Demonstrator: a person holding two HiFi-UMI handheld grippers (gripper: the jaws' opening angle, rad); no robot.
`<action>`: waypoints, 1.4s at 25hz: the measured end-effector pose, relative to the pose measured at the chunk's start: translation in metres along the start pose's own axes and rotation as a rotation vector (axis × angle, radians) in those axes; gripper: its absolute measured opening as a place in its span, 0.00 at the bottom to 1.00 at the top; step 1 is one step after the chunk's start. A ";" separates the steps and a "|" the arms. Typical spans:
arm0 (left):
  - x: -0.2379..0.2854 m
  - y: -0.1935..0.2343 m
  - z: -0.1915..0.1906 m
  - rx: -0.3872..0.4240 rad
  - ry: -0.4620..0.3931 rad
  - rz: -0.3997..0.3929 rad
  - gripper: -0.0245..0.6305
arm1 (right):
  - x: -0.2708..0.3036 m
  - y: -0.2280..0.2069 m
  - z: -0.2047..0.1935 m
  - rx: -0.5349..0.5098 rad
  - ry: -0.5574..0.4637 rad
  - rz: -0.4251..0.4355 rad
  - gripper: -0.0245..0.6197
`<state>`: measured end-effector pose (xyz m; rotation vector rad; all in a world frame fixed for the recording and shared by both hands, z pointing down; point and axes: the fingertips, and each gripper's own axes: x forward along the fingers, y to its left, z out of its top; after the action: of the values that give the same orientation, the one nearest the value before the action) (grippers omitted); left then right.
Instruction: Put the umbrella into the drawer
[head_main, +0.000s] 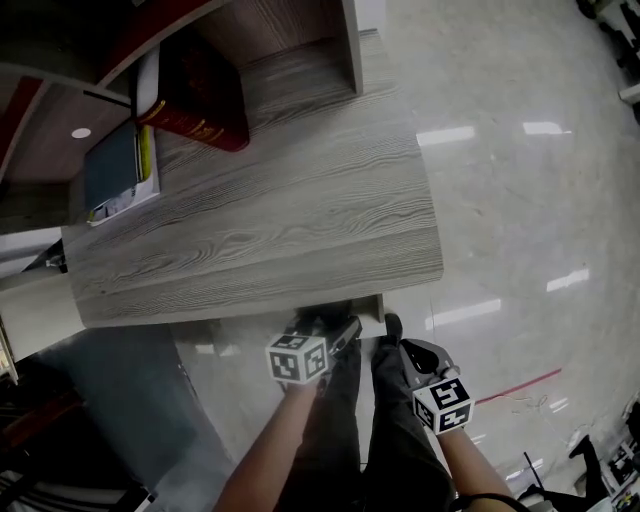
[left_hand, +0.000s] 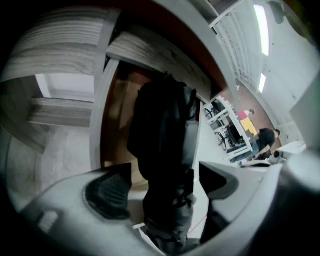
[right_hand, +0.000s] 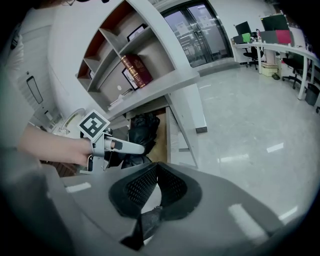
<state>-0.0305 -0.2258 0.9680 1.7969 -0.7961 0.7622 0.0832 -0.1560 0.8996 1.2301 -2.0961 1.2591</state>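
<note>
- Blue-green book: flat and thin, lying at the far left of the table.
- Dark red book: thick, with a gilt-patterned band along its edge. It lies just right of the blue-green one, under a shelf.
- The table has a grey top with streaky wood grain and a rounded near-right corner.
- Left claw: released. Its ribbed black pads sit in smooth grey shells and stand wide apart on either side of the umbrella, not touching it.
- Umbrella: a folded black one, a long soft bundle of crumpled fabric. It rests in the drawer.
- The drawer has a plain brown wood inside and is open below the table's near edge.
- Right claw: clenched, its dimpled black pads meeting at the tips. It is to the right of the drawer, apart from the umbrella.
- Floor: pale, glossy stone with bright streaks of reflected light, to the right of the table.
</note>
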 end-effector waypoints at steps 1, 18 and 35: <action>-0.005 -0.002 0.001 -0.002 -0.005 0.004 0.68 | -0.004 0.003 0.002 -0.010 0.002 0.002 0.05; -0.160 -0.098 0.024 0.041 -0.093 0.018 0.56 | -0.132 0.057 0.047 -0.018 -0.018 0.000 0.05; -0.304 -0.169 0.007 0.089 -0.213 0.081 0.26 | -0.244 0.118 0.088 -0.095 -0.109 0.058 0.05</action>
<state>-0.0728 -0.1287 0.6370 1.9582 -0.9932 0.6741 0.1218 -0.0897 0.6256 1.2294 -2.2563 1.1254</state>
